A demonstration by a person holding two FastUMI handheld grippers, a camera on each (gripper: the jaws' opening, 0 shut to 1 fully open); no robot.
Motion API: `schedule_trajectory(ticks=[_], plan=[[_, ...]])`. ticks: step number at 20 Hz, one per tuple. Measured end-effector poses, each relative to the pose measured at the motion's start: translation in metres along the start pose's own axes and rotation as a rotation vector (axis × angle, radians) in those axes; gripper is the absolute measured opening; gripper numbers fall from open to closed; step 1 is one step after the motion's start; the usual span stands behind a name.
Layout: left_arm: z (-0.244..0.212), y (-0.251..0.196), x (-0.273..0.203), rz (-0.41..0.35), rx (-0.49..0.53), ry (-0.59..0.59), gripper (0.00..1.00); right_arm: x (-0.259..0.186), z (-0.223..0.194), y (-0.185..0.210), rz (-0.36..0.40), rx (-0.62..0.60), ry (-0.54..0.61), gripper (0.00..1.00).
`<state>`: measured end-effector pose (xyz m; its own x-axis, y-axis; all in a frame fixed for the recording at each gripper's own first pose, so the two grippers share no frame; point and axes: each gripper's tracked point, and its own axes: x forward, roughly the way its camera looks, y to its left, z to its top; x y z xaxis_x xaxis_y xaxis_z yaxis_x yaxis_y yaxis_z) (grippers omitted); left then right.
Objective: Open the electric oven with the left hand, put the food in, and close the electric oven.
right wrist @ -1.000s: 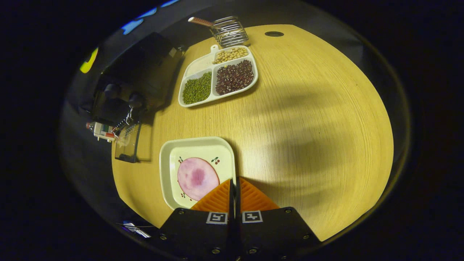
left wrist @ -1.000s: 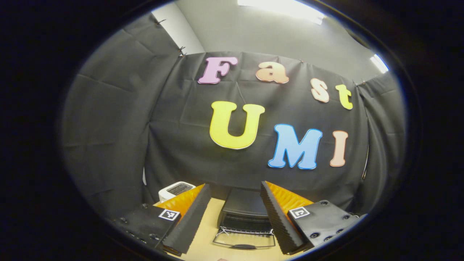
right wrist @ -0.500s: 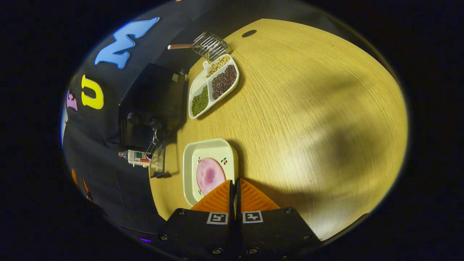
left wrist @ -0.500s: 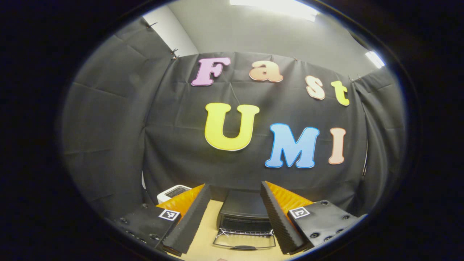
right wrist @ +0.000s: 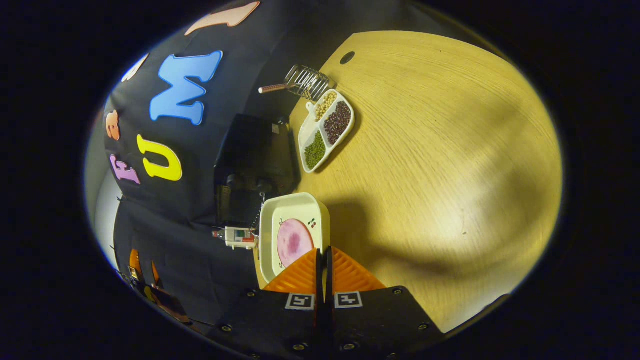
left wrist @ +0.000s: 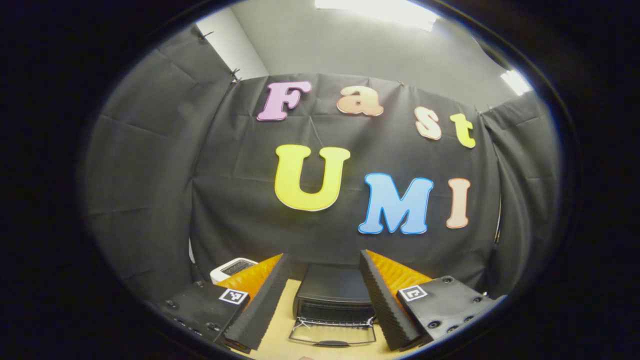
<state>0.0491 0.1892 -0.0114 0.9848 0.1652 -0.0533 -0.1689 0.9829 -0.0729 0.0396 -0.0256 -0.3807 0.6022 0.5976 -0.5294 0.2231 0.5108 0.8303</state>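
Note:
My right gripper (right wrist: 322,251) is shut on the near rim of a white square plate (right wrist: 276,215) that carries a round pink slice of ham (right wrist: 294,242). The plate hangs just in front of the black electric oven (right wrist: 252,160), over its let-down door. In the left gripper view the oven (left wrist: 332,289) stands straight ahead and low, and its glass door (left wrist: 331,334) lies open and flat on the wooden table (left wrist: 282,320). My left gripper (left wrist: 324,256) is held back from the oven, open, with nothing between its fingers.
A white divided tray (right wrist: 327,131) with green, dark red and pale beans lies right of the oven. A wire rack with a wooden handle (right wrist: 304,82) stands behind it. A white toaster (left wrist: 232,267) sits left of the oven. The table (right wrist: 440,165) stretches wide to the right.
My right gripper has lifted the plate with the ham and carried it left, up to the open oven front. The left gripper has barely shifted and stays open.

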Motion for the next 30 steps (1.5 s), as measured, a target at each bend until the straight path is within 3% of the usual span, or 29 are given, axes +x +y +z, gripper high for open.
schedule_trajectory(ticks=[3, 4, 8, 13, 21, 22, 24, 30], plan=[[0.008, -0.001, -0.002, -0.017, -0.009, -0.02, 0.94, 0.001, -0.014, 0.018, -0.01, 0.067, -0.05, 0.0], [0.009, -0.001, -0.003, -0.023, -0.009, -0.025, 0.98, 0.002, -0.019, 0.024, -0.019, 0.076, -0.072, 0.0], [0.008, 0.003, -0.007, -0.045, 0.005, -0.03, 0.98, 0.008, -0.036, 0.054, -0.044, 0.126, -0.141, 0.0], [0.007, 0.022, -0.012, -0.057, -0.011, -0.023, 0.98, 0.016, -0.052, 0.073, -0.139, 0.192, -0.246, 0.01], [0.006, 0.07, -0.021, -0.035, -0.031, -0.02, 0.98, 0.076, -0.084, 0.127, -0.18, 0.296, -0.313, 0.0], [0.006, 0.076, -0.024, -0.03, -0.029, -0.021, 0.94, 0.086, -0.087, 0.134, -0.184, 0.305, -0.318, 0.0], [0.005, 0.088, -0.026, -0.018, -0.03, -0.017, 0.98, 0.113, -0.087, 0.148, -0.199, 0.324, -0.323, 0.01], [0.003, 0.127, -0.039, 0.043, -0.034, -0.008, 0.94, 0.176, -0.072, 0.182, -0.22, 0.41, -0.38, 0.01]])
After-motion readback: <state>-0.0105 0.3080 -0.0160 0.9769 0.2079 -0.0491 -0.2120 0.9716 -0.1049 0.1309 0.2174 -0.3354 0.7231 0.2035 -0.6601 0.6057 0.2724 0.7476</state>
